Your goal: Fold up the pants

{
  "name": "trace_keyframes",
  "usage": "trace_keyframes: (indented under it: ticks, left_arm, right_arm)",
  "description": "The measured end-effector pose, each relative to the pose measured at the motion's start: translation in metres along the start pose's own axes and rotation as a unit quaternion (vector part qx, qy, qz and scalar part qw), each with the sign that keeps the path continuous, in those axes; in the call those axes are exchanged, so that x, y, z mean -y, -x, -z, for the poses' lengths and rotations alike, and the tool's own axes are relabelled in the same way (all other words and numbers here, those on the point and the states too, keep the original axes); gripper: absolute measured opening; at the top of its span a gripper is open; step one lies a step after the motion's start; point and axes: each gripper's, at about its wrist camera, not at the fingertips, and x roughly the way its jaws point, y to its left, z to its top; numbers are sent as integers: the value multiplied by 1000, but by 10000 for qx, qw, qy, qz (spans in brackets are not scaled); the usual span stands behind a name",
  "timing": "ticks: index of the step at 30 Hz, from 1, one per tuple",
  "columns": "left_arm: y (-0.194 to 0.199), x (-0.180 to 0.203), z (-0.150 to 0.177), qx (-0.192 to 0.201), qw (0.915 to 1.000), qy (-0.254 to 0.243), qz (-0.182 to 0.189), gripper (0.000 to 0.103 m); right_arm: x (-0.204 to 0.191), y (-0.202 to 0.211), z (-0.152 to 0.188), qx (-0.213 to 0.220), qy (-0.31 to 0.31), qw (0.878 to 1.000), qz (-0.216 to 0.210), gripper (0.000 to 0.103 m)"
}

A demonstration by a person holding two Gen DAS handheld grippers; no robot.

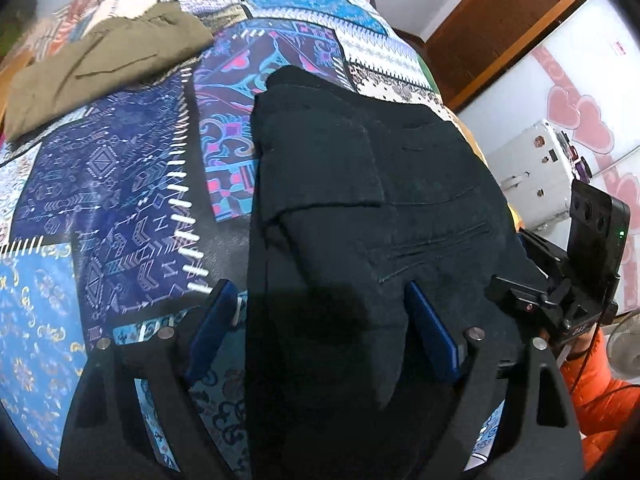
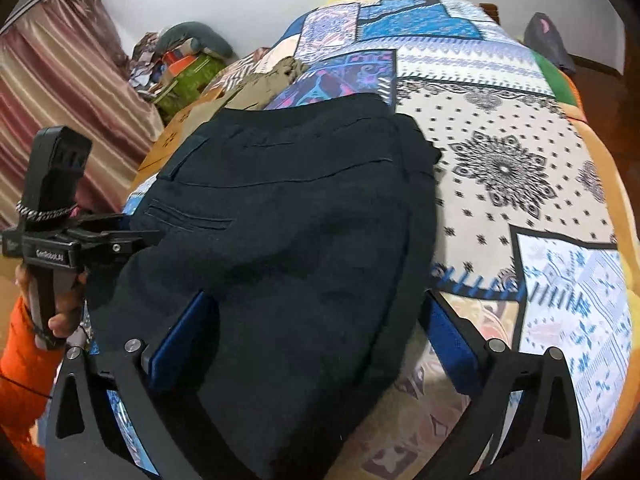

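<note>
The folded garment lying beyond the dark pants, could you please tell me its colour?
Olive-khaki garment, clearest in the left wrist view.

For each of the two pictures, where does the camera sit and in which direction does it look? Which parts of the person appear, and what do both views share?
Left wrist view: sits on the left gripper, looks down along its open jaws at the dark pants on the patchwork bedspread; the right hand in an orange sleeve shows.
Right wrist view: sits on the right gripper, jaws open over the same pants; the left hand shows.
Shared: the pants, the bedspread, the olive garment.
</note>
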Motion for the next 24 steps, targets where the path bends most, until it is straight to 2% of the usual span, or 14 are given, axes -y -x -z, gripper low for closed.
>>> trace_keyframes:
  ticks: [4, 6, 11, 15, 17, 18, 24]
  left_arm:
    - [-7, 10, -12, -118, 9998, -175, 4, 87]
    - [-10, 16, -18, -104, 9995, -278, -93, 84]
    - [-6, 32, -27, 104, 9973, -579, -444, 63]
    - [1, 51, -26, 402, 9882, -1026, -1059, 50]
    - [5, 56, -26, 512, 9851, -1129, -1190, 39]
    - [8, 57, -26, 596, 9830, -1176, -1277, 37]
    - [28, 62, -28, 964, 9802, -1208, -1235, 28]
  right_arm:
    - [-2, -3, -6, -8, 80, 9999, -84, 102]
    - [-5, -2, -8, 62, 112, 9999, -102, 94]
    - [-4, 0, -14, 142, 89, 9998, -123, 75]
    - [-6, 6, -22, 219, 186, 9995, -110, 59]
    - [-9, 9, -26, 261, 258, 9993, -81, 54]
    - [-12, 12, -28, 293, 317, 9991, -51, 52]
    - [-26, 21, -39, 472, 611, 9970, 111, 46]
